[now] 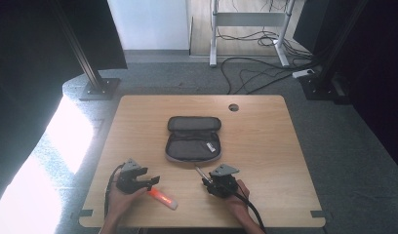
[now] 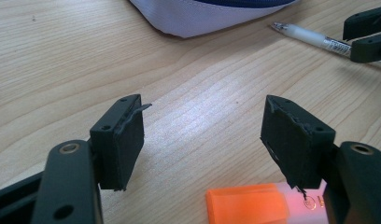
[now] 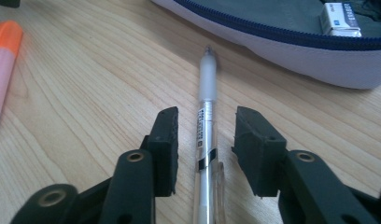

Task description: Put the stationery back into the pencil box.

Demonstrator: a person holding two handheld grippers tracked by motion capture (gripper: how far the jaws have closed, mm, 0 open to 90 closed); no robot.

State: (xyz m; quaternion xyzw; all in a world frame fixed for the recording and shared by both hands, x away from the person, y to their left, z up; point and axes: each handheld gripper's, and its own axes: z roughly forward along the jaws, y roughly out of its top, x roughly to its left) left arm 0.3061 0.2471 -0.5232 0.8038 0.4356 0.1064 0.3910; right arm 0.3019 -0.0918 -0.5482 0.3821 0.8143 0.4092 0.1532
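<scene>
A clear pen (image 3: 207, 79) with a white grip lies on the wooden table (image 1: 265, 141), its tip toward an open grey pencil case (image 1: 193, 139). My right gripper (image 3: 205, 123) straddles the pen's barrel with its jaws open, and a gap shows on each side of the pen. The pen (image 1: 199, 171) pokes out ahead of that gripper (image 1: 207, 181) in the high view. My left gripper (image 2: 202, 121) stands open low over the table. An orange highlighter (image 2: 247, 205) lies just below it, close to the right-hand pad. The highlighter (image 1: 162, 197) lies near the table's front edge.
Inside the pencil case (image 3: 291, 42) sits a small white eraser (image 3: 340, 18). A round cable hole (image 1: 233, 107) is cut near the table's far edge. Beyond the table there are black frame posts, a desk base and floor cables (image 1: 255, 73).
</scene>
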